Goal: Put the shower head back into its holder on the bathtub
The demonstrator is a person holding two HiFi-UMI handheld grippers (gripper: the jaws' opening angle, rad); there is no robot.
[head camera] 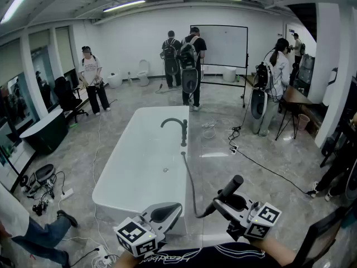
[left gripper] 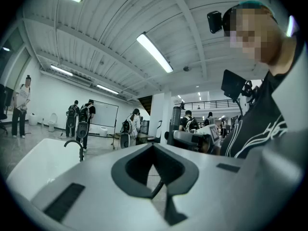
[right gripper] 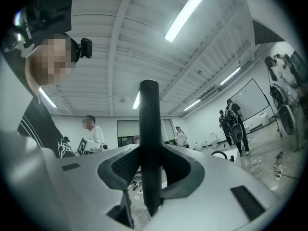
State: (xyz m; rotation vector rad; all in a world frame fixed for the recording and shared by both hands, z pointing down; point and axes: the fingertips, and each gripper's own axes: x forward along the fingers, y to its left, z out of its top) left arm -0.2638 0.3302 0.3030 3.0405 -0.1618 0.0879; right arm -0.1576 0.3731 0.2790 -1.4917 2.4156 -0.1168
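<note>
A white bathtub (head camera: 142,166) stands in the middle of the floor, with a black curved faucet (head camera: 175,125) and its upright post on the right rim. A black hose (head camera: 189,186) runs from that rim down to the black stick-shaped shower head (head camera: 226,190). My right gripper (head camera: 221,203) is shut on the shower head near the tub's near right corner. In the right gripper view the shower head (right gripper: 149,124) stands upright between the jaws of the right gripper (right gripper: 149,177). My left gripper (head camera: 172,210) is shut and empty over the tub's near end. Past the left gripper (left gripper: 155,166), the faucet (left gripper: 75,147) shows.
Several people with gear stand at the back by a whiteboard (head camera: 218,45) and at the left. Cables (head camera: 262,166) lie on the floor to the right of the tub. A person's legs (head camera: 39,236) and cables show at the lower left. A dark tub (head camera: 44,133) sits at the left.
</note>
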